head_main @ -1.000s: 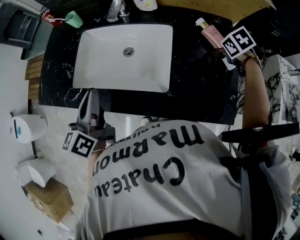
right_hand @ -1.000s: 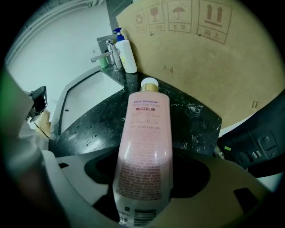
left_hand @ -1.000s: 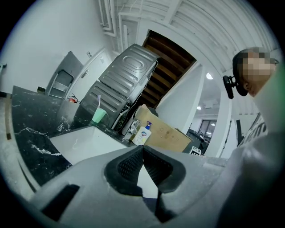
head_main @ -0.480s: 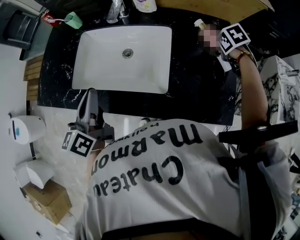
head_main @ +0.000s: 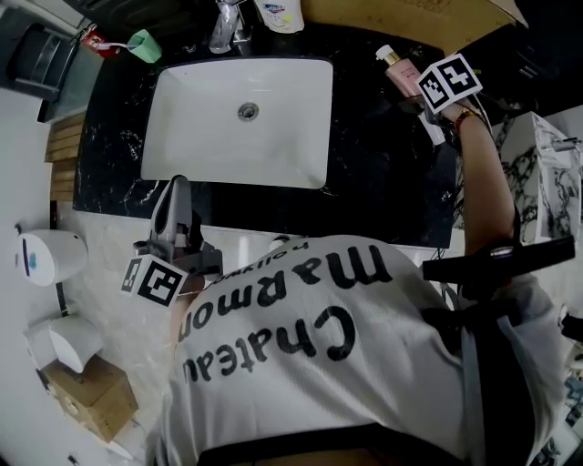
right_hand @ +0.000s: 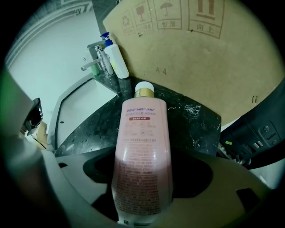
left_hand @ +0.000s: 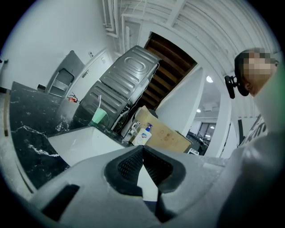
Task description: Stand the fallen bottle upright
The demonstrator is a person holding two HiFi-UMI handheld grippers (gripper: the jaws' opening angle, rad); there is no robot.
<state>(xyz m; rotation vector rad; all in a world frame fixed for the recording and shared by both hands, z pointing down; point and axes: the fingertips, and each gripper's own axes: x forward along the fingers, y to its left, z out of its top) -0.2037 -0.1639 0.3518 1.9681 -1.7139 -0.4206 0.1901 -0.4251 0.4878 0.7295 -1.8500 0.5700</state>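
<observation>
A pink bottle with a white cap lies on the black marble counter, right of the sink, cap pointing away from me. In the right gripper view the pink bottle runs lengthwise between my right gripper's jaws. Those jaws have just been opening, and dark gaps show on both sides of the bottle. From the head view, the right gripper hovers over the bottle's base under its marker cube. My left gripper is held in front of the counter edge; its pads meet with nothing between them.
A white sink fills the counter's left half, with a faucet, a white pump bottle and a green cup behind it. Brown cardboard leans just behind the pink bottle. A marbled white box stands to the right.
My right gripper has shifted left, closer over the pink bottle. The bottle and the left gripper have stayed where they were.
</observation>
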